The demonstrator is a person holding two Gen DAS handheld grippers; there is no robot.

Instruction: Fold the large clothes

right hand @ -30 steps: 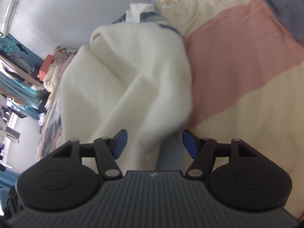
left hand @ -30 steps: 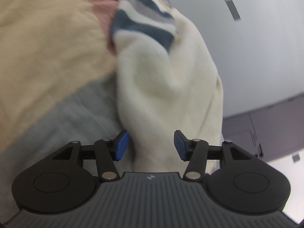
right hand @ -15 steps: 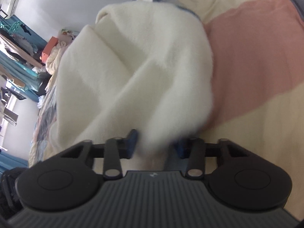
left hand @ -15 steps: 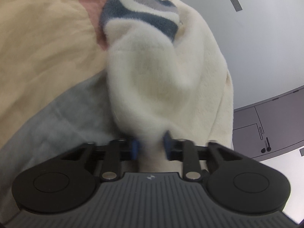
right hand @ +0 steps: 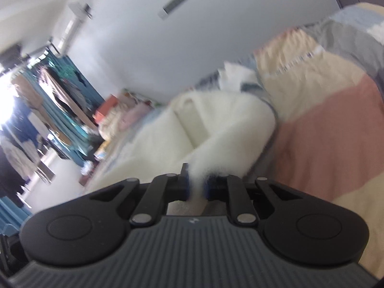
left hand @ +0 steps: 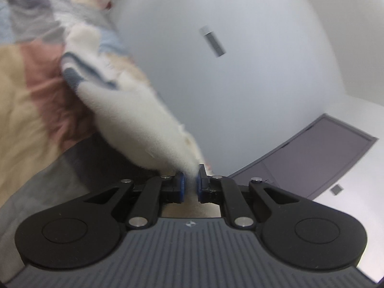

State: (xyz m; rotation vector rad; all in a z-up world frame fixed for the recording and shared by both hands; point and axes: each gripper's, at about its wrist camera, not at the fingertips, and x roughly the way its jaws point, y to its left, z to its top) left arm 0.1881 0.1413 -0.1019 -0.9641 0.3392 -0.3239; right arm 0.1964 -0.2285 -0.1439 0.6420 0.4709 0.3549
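Left wrist: left tool [left hand: 189, 187] pinching fleece garment [left hand: 144, 129] | striped bedcover [left hand: 31, 100] beside | right tool [right hand: 196, 187] likewise

You're looking at 1 fluffy cream sweater [left hand: 134, 120] with blue-grey and pale stripes at its far end. It stretches taut above the patchwork bedspread [left hand: 28, 100], drawn to a narrow pinched point at its near edge. From the right wrist it [right hand: 216, 129] lies bunched in thick folds on the bedspread's [right hand: 336, 144] left side.
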